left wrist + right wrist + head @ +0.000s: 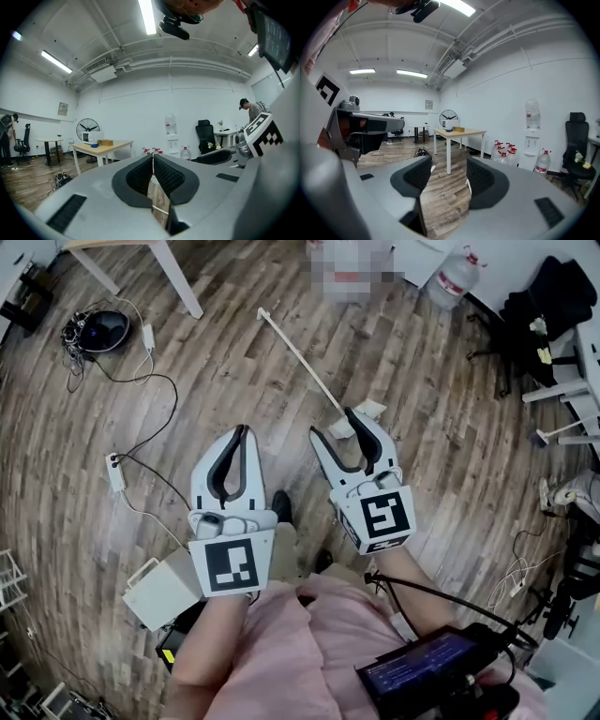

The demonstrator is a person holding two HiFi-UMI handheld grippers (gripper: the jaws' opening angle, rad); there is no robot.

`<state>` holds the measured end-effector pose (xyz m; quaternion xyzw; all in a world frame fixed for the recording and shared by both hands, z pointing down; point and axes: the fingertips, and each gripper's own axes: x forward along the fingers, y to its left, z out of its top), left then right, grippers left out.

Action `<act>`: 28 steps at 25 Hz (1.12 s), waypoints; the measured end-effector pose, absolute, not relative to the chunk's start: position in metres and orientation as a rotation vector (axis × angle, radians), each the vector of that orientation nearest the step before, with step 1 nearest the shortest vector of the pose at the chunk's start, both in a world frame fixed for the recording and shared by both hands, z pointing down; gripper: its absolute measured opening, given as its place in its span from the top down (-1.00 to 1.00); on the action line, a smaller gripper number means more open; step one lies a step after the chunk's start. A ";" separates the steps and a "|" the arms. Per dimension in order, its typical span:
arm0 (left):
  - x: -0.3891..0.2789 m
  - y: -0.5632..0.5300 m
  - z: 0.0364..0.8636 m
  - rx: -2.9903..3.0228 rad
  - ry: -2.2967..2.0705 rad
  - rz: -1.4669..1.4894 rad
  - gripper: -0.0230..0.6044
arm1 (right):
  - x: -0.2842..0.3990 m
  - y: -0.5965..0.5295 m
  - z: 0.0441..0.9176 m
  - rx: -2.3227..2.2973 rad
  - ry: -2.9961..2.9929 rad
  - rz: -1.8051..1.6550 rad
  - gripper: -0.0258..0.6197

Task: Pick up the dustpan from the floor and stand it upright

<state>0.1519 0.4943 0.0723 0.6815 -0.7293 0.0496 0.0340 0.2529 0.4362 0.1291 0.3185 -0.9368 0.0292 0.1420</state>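
1. A grey-brown plank floor (234, 362) covers a white room with strip lights on the ceiling.
2. The left gripper (242, 430) (153, 157) has its jaws closed to a thin slit and they hold nothing.
3. The right gripper (336, 425) (449, 160) has its jaws partly apart, and only floor shows between them.
4. The dustpan (300, 360) lies flat on the floor. Its long white handle runs away to the upper left, and its pan end is just at the right gripper's tips, partly hidden behind them.
5. Left of the grippers lie a power strip (115, 472) with its cable and a white box (164, 592). A water bottle (455, 277) stands far ahead.
6. Only the gripper views show the walls: a fan (87, 127), a water dispenser (171, 125) and a wooden table (458, 133). Only the head view shows the whole dustpan handle.
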 end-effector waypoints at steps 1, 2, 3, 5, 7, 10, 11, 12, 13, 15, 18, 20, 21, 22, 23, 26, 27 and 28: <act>0.142 0.486 0.072 2.098 -2.241 0.152 0.88 | 0.243 0.427 0.129 0.923 -2.704 0.081 0.19; 0.132 0.478 0.070 2.101 -2.241 0.148 0.88 | 0.234 0.419 0.127 0.928 -2.704 0.076 0.19; 0.123 0.472 0.068 2.106 -2.242 0.144 0.88 | 0.226 0.412 0.125 0.934 -2.705 0.069 0.19; 0.108 0.460 0.062 2.121 -2.245 0.142 0.88 | 0.213 0.399 0.118 0.952 -2.709 0.054 0.19; 0.095 0.449 0.056 2.139 -2.250 0.140 0.88 | 0.202 0.387 0.111 0.974 -2.710 0.041 0.19; 0.085 0.436 0.050 2.159 -2.248 0.117 0.88 | 0.191 0.375 0.105 0.992 -2.707 0.024 0.19; 0.084 0.431 0.050 2.165 -2.242 0.116 0.88 | 0.189 0.372 0.105 0.994 -2.703 0.022 0.19; 0.083 0.427 0.051 2.170 -2.234 0.120 0.88 | 0.188 0.367 0.105 0.997 -2.697 0.021 0.19; 0.082 0.422 0.052 2.172 -2.227 0.124 0.88 | 0.187 0.362 0.106 1.000 -2.691 0.021 0.19; 0.077 0.411 0.054 2.174 -2.219 0.125 0.88 | 0.183 0.350 0.108 1.008 -2.682 0.023 0.19; 0.069 0.397 0.061 2.164 -2.213 0.127 0.88 | 0.178 0.333 0.114 1.014 -2.670 0.032 0.19; 0.063 0.384 0.066 2.155 -2.208 0.139 0.88 | 0.173 0.319 0.119 1.014 -2.664 0.040 0.19; 0.060 0.376 0.070 2.152 -2.205 0.148 0.88 | 0.171 0.310 0.122 1.015 -2.662 0.044 0.19; 0.057 0.367 0.073 2.148 -2.202 0.157 0.88 | 0.169 0.300 0.125 1.015 -2.659 0.048 0.19; 0.053 0.357 0.076 2.143 -2.199 0.165 0.88 | 0.166 0.289 0.128 1.015 -2.654 0.052 0.20; 0.040 0.323 0.086 2.118 -2.190 0.180 0.88 | 0.158 0.252 0.139 1.014 -2.635 0.069 0.20; 0.036 0.311 0.089 2.113 -2.187 0.189 0.88 | 0.156 0.238 0.142 1.014 -2.629 0.077 0.20; 0.031 0.298 0.092 2.109 -2.183 0.201 0.88 | 0.153 0.224 0.145 1.015 -2.624 0.086 0.20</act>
